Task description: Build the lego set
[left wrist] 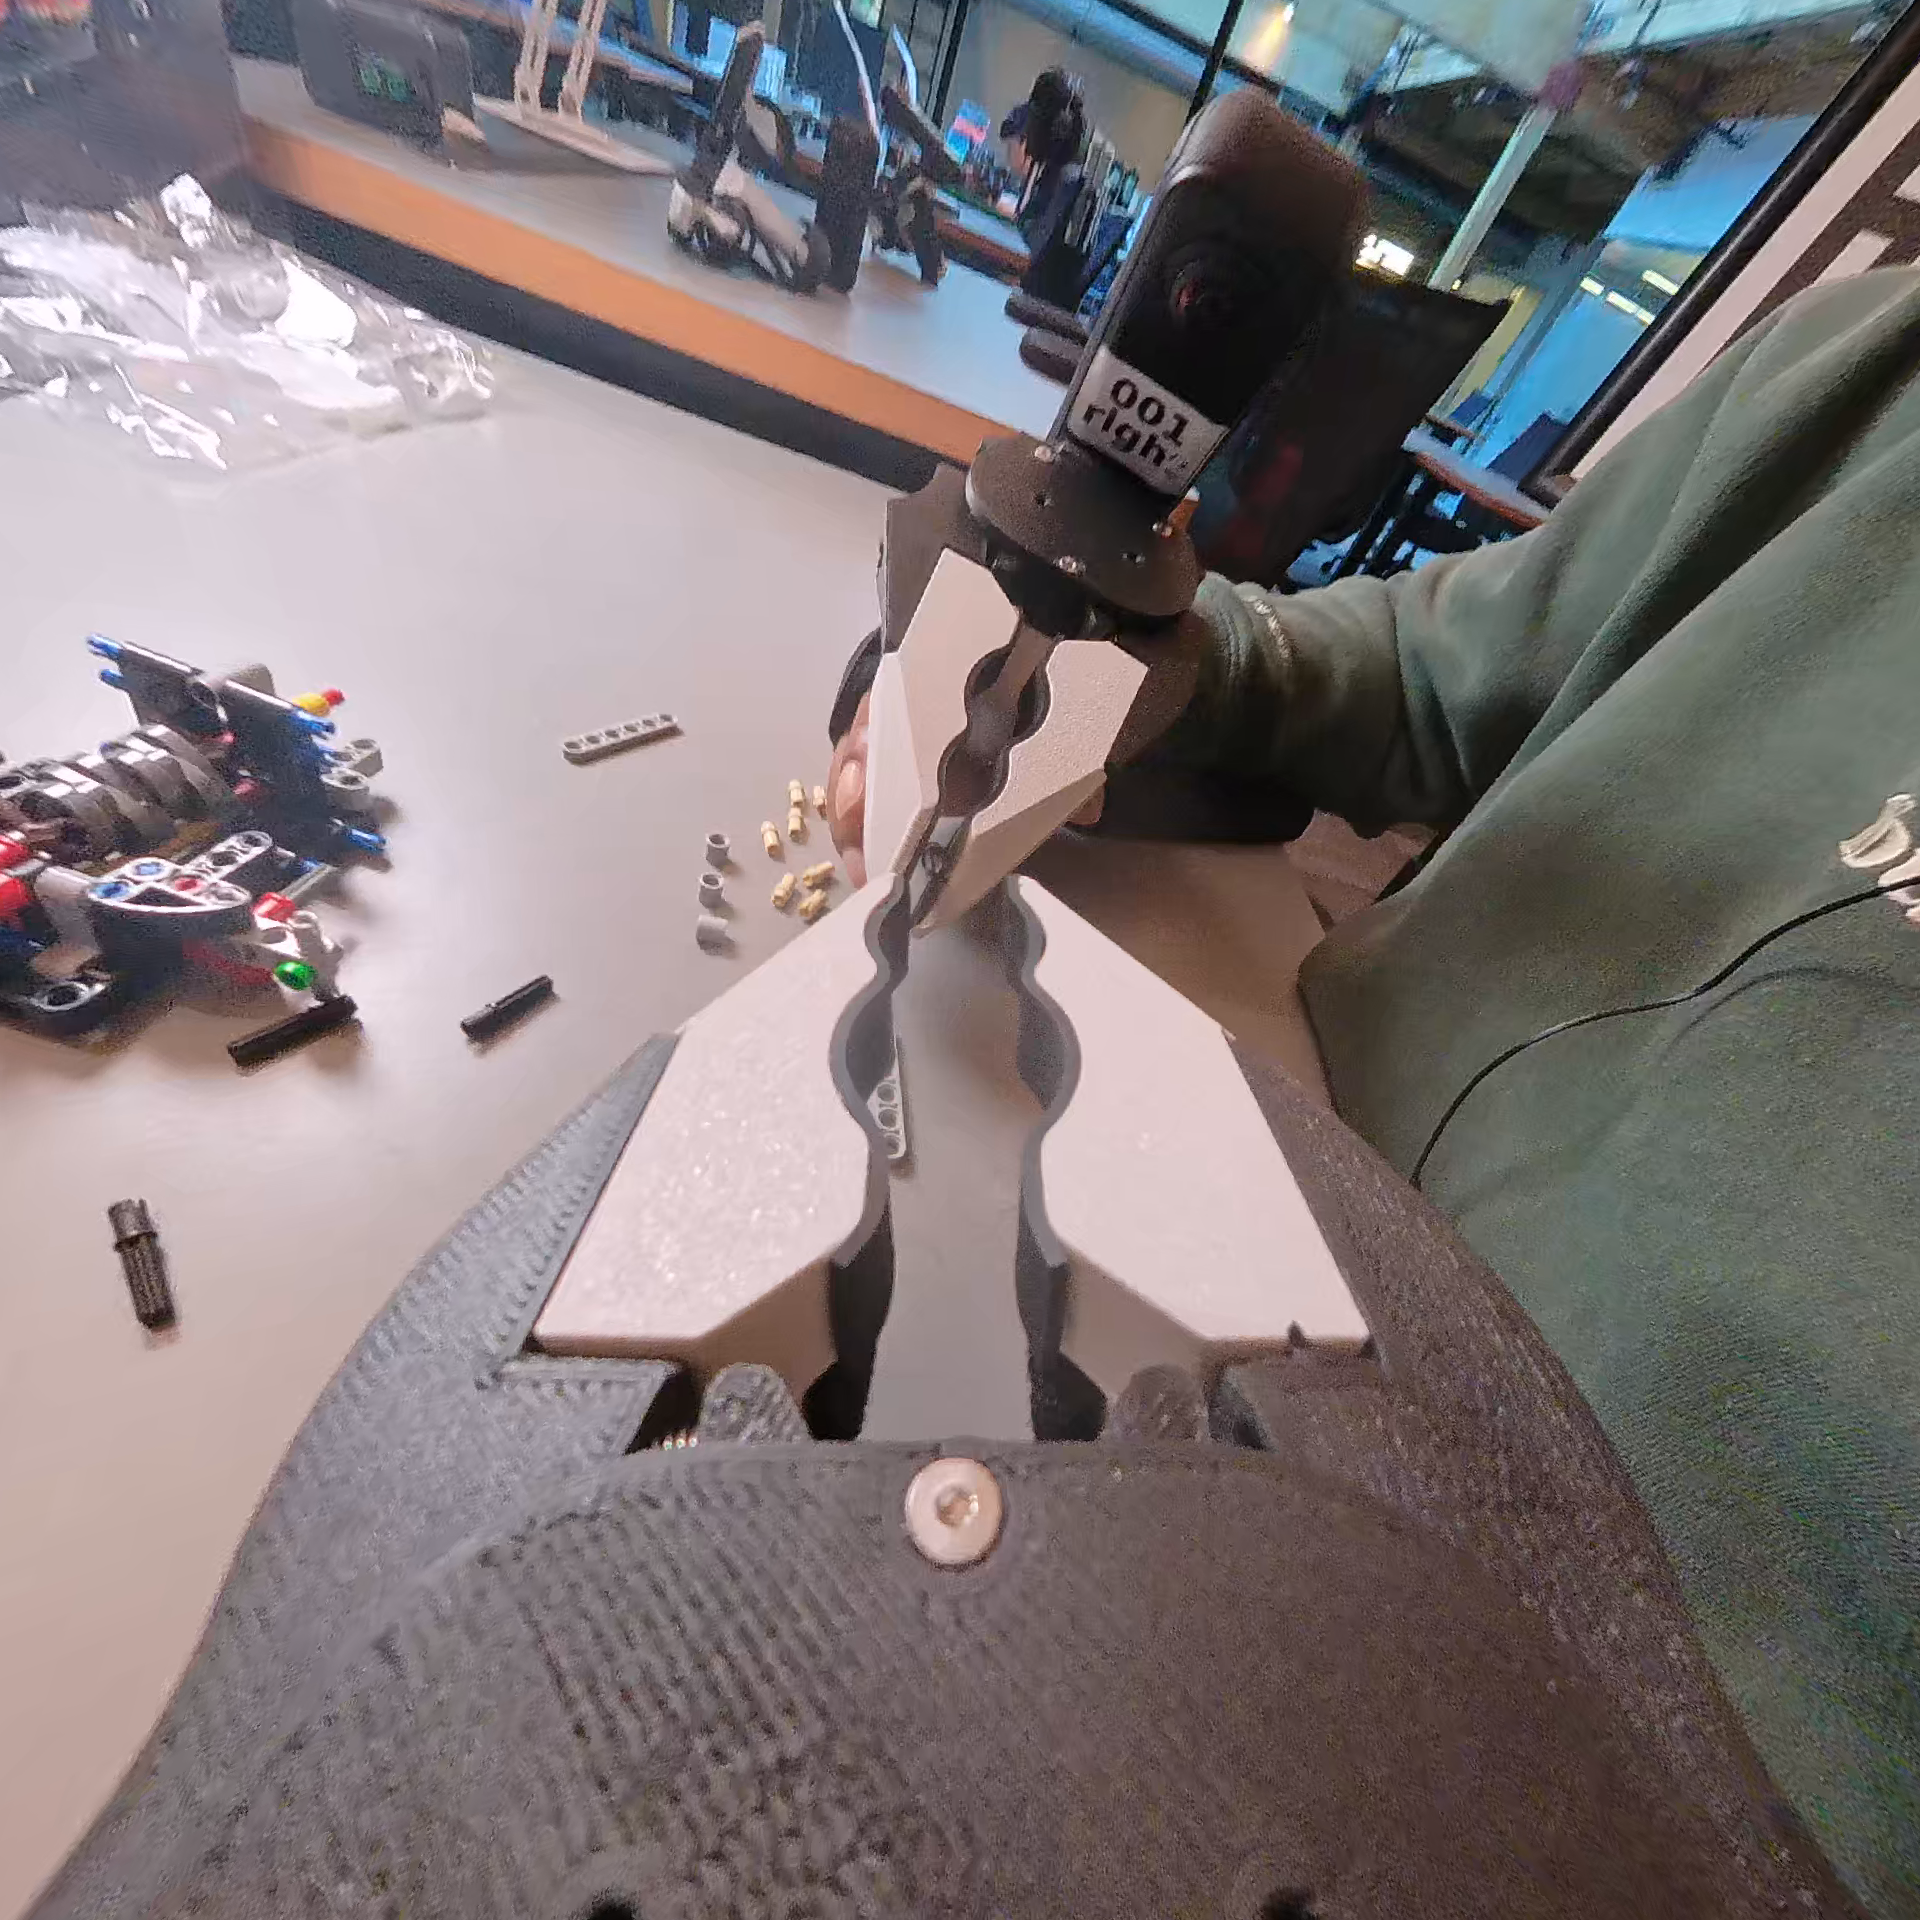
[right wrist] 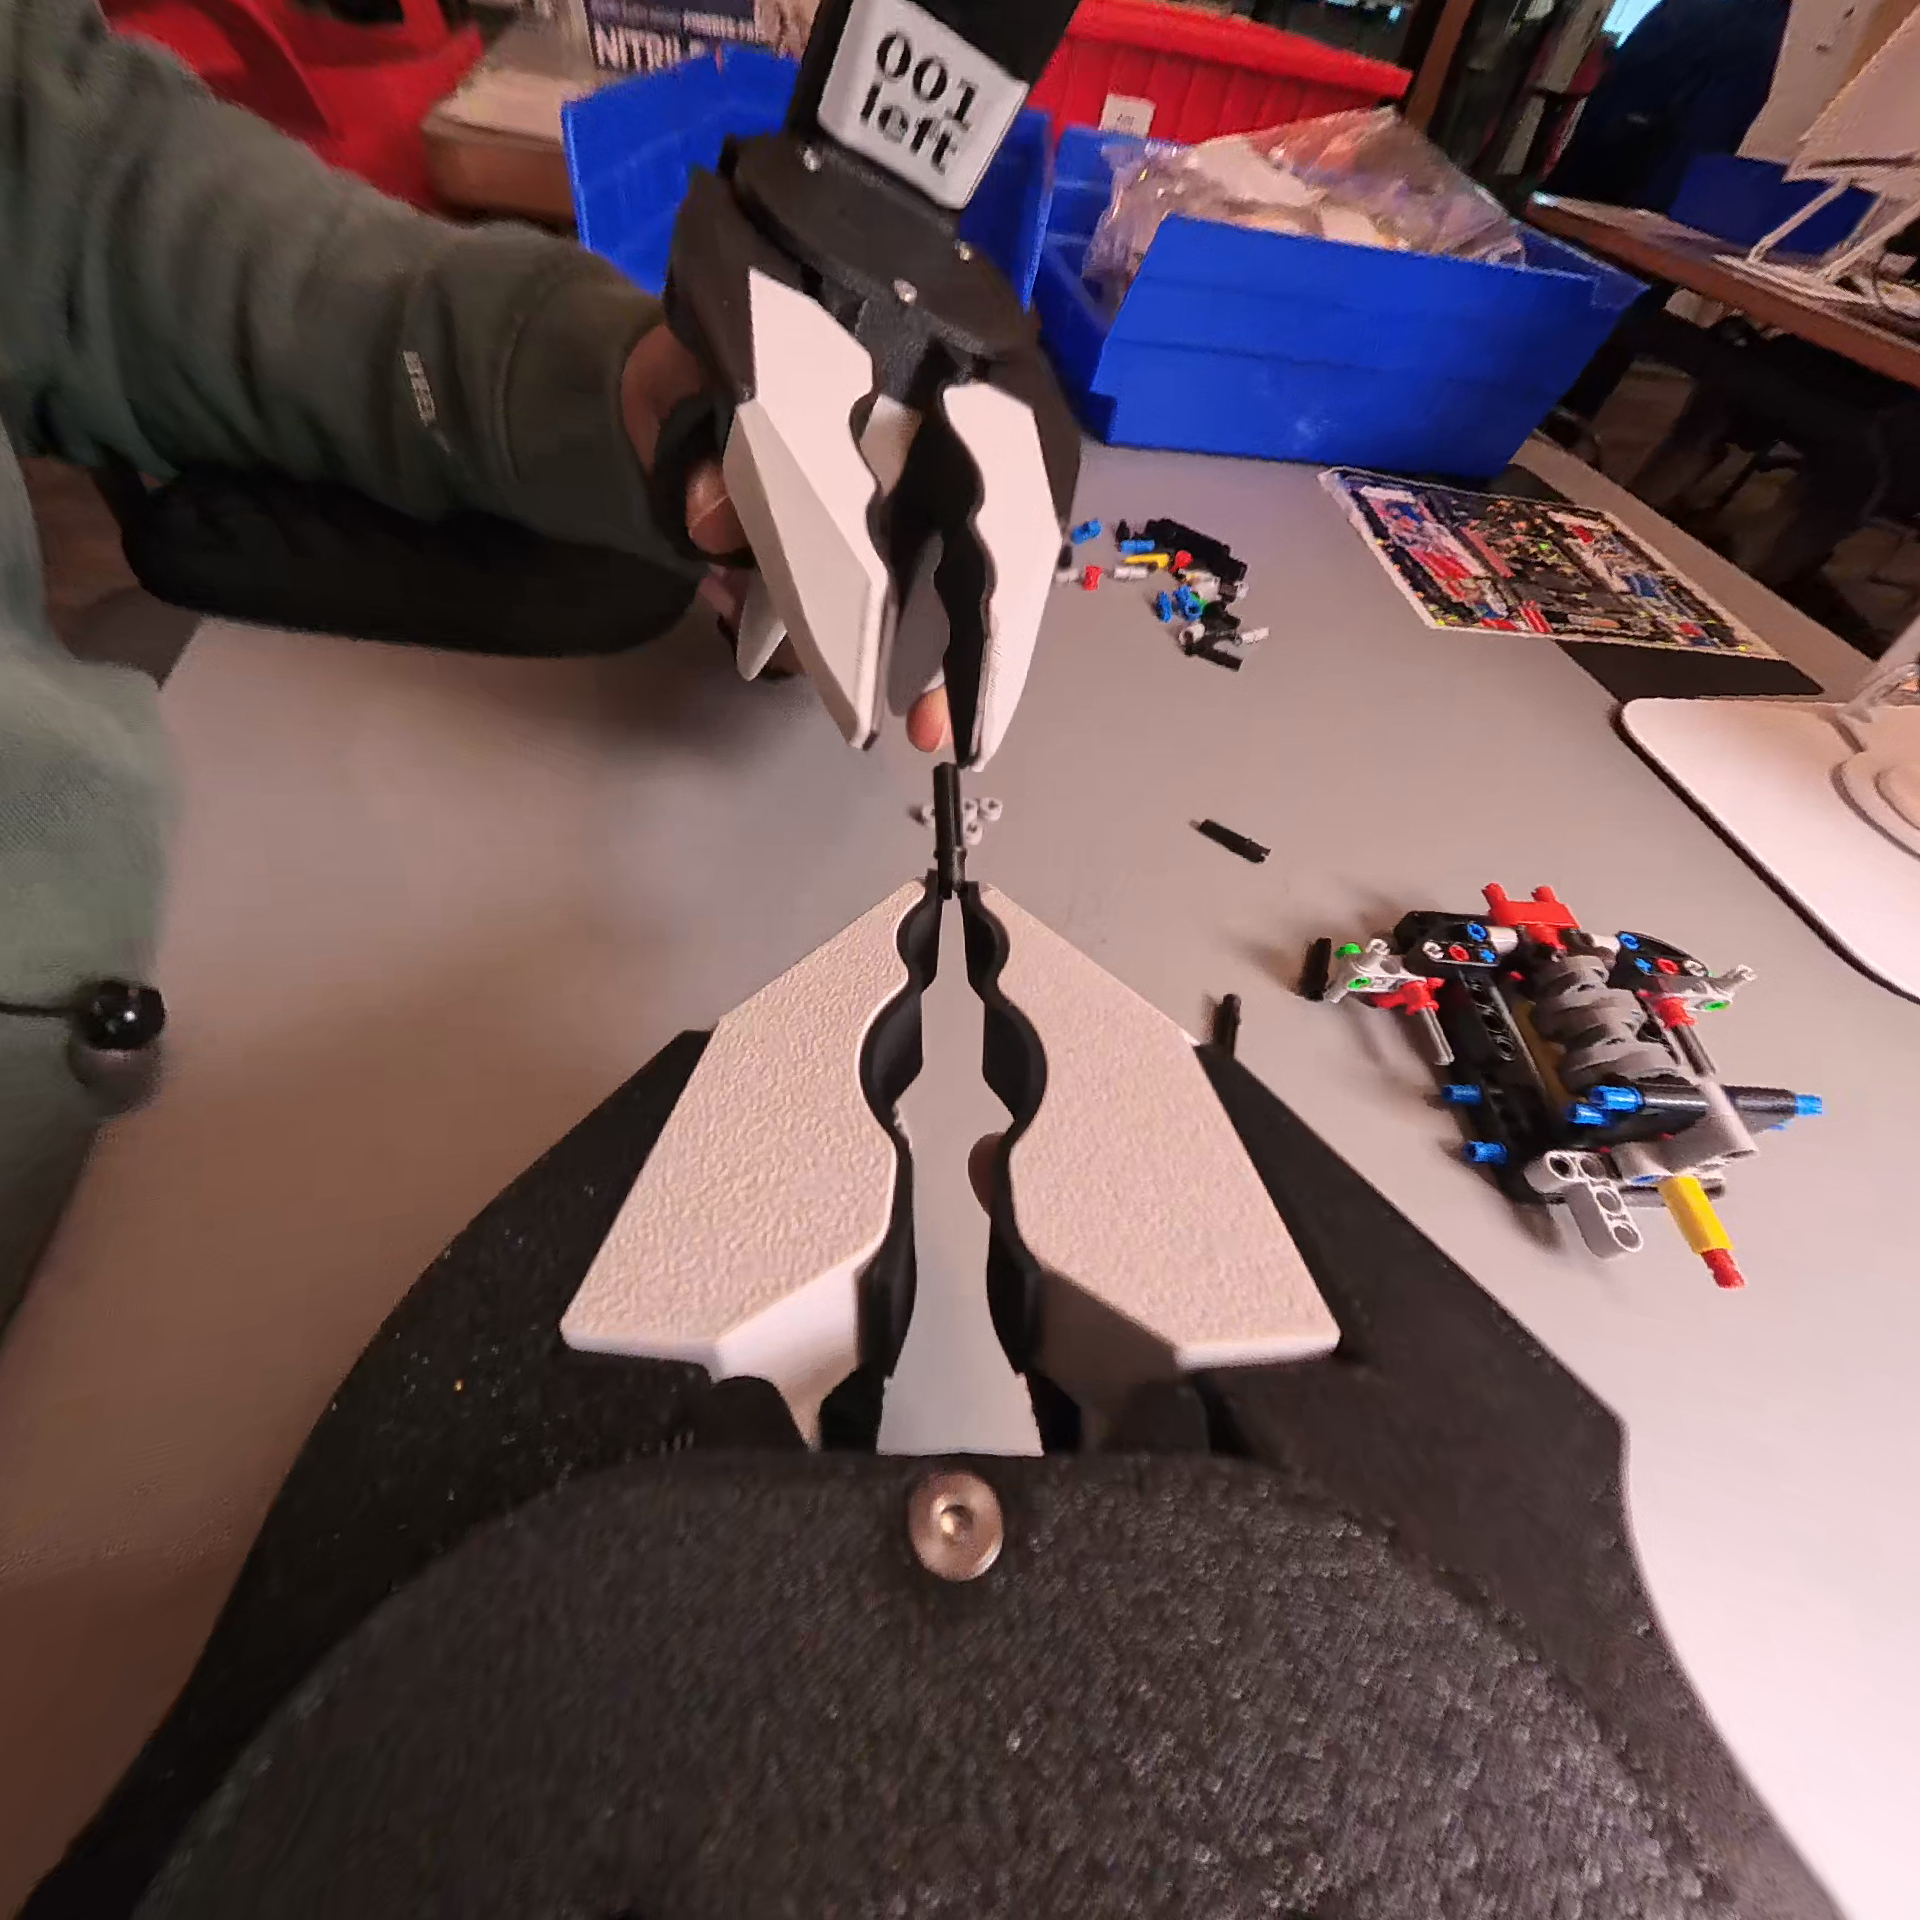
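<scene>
My right gripper (right wrist: 951,891) is shut on a short black pin (right wrist: 948,826) and holds it by one end above the table. My left gripper (right wrist: 920,753) faces it tip to tip, and the pin's far end reaches its tips. In the left wrist view my left gripper (left wrist: 951,896) has its jaws a little apart, with the right gripper (left wrist: 923,902) and the pin (left wrist: 921,918) between its tips. A grey beam (left wrist: 894,1112) shows through that gap; I cannot tell whether it lies on the table. The partly built model (right wrist: 1558,1049) sits on the table.
Loose black pins (left wrist: 140,1262), tan pins (left wrist: 800,842), grey bushes (left wrist: 714,883) and a grey beam (left wrist: 620,736) lie near the model (left wrist: 177,862). Blue bins (right wrist: 1330,322), an instruction sheet (right wrist: 1538,561) and a pile of small parts (right wrist: 1184,582) are farther back. A plastic bag (left wrist: 208,322) lies far left. Less than 4 cm separates the two grippers' tips. From either gripper's tips it is about 15 cm to the partly built model (right wrist: 1558,1049). It turns up in the left wrist view (left wrist: 212,801) as well.
</scene>
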Tool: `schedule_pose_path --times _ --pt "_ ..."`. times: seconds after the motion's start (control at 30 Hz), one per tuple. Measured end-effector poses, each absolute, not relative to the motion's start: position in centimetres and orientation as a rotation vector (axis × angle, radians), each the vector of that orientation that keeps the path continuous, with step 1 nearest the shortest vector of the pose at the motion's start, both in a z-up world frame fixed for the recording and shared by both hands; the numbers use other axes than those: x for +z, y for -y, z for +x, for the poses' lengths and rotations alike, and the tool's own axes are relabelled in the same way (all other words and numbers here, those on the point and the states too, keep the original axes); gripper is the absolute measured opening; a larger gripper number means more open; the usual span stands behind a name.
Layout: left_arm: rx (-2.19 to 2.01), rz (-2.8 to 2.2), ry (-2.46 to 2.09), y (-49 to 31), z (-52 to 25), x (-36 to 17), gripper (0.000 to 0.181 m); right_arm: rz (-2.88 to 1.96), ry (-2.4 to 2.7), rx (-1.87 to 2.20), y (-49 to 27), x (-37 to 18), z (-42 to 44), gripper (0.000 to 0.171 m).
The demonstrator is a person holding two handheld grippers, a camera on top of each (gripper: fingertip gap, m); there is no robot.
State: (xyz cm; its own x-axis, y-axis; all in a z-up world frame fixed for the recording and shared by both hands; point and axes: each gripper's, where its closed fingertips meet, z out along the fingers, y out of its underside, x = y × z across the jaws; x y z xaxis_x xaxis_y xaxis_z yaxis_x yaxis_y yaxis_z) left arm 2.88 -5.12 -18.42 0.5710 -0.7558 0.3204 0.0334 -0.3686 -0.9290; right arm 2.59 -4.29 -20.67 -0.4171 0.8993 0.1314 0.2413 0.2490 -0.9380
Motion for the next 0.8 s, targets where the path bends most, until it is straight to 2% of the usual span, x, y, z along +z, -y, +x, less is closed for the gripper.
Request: schedule_pose_path --times 0.23,0.37,0.8 --pt "-0.924 -1.651 -0.595 5.2 2.9 -16.7 0.014 -1.036 1.720 1.323 4.8 -18.7 2.4 0.001" --pt "-0.914 -1.634 -0.596 5.1 3.3 -16.5 0.002 -1.026 1.722 1.334 5.7 -18.7 2.0 0.001" --pt "-0.939 -1.661 -0.557 4.8 2.9 -16.8 0.001 -1.021 1.681 1.325 5.1 -18.3 2.0 0.002"
